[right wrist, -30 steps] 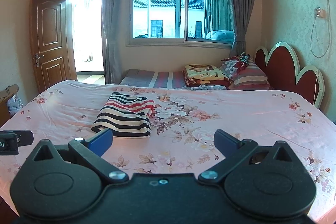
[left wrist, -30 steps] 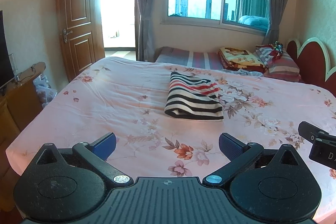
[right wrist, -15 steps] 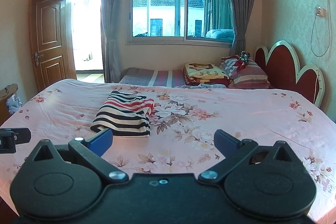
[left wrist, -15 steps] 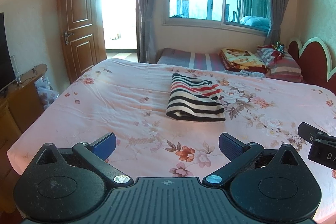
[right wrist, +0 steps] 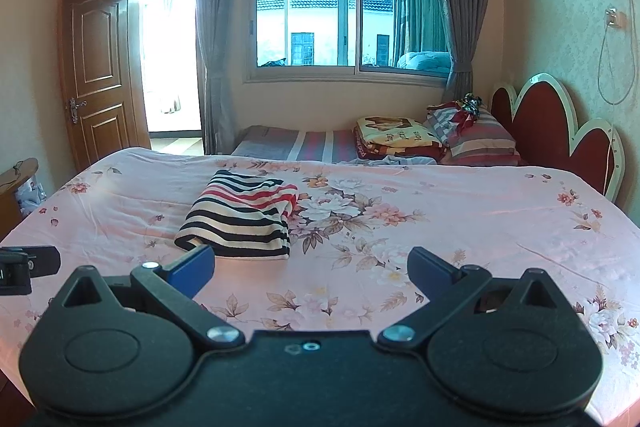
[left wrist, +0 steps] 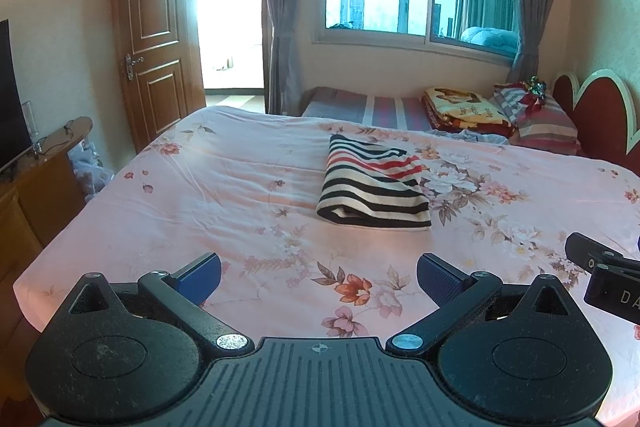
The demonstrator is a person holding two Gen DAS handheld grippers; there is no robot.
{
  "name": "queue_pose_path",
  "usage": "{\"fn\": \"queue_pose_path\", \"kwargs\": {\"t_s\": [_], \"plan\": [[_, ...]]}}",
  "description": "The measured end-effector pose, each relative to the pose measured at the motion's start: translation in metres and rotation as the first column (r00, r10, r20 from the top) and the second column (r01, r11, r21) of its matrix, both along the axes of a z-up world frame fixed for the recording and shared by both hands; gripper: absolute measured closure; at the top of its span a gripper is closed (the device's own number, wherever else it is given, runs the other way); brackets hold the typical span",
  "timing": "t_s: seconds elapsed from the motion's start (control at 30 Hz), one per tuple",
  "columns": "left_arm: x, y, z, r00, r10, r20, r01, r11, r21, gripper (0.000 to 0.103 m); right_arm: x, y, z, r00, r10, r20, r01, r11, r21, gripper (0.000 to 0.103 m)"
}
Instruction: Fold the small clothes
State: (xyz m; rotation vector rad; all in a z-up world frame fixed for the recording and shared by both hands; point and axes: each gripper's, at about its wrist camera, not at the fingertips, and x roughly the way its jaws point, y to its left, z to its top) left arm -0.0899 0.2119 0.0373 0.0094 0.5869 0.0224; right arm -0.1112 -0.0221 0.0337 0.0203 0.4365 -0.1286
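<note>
Folding looks finished: striped garment (left wrist: 374, 193) lies as a neat rectangle mid-bed on the floral sheet (left wrist: 224, 187); left gripper (left wrist: 318, 273) and right gripper (right wrist: 310, 267) hover near the bed's edge, jaws wide, empty; next likely needs another garment, none visible nearby.

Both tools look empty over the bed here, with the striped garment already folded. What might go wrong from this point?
1. The folded black, white and red striped garment lies on soft pink floral bedding; pressing nearby may loosen its layers.
2. The left tool and right tool hang open and close together, so they may knock each other.
3. Its top corner looks slightly lifted in the right wrist view, so a careless re-grip may undo the fold.
</note>
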Motion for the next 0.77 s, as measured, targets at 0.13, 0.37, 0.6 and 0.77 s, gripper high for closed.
{"fn": "queue_pose_path", "kwargs": {"t_s": [0.13,0.37,0.6,0.77], "plan": [[0.001,-0.002,0.0,1.0,-0.001,-0.001,0.001,1.0,0.006,0.0,0.001,-0.001,-0.002,1.0,0.003,-0.003,-0.003,1.0,-0.001,0.001],[0.003,-0.005,-0.002,1.0,0.001,-0.008,-0.001,1.0,0.009,0.0,0.004,-0.004,-0.007,1.0,0.007,-0.011,-0.007,1.0,-0.001,0.001],[0.007,-0.008,-0.006,1.0,-0.017,-0.003,0.017,1.0,0.009,0.0,0.01,-0.009,-0.011,1.0,0.007,-0.025,-0.007,1.0,-0.003,0.001],[0.015,-0.012,-0.01,1.0,-0.013,0.0,0.013,1.0,0.026,0.0,0.015,-0.013,-0.016,0.999,0.007,-0.04,-0.007,1.0,-0.006,0.001]]}}
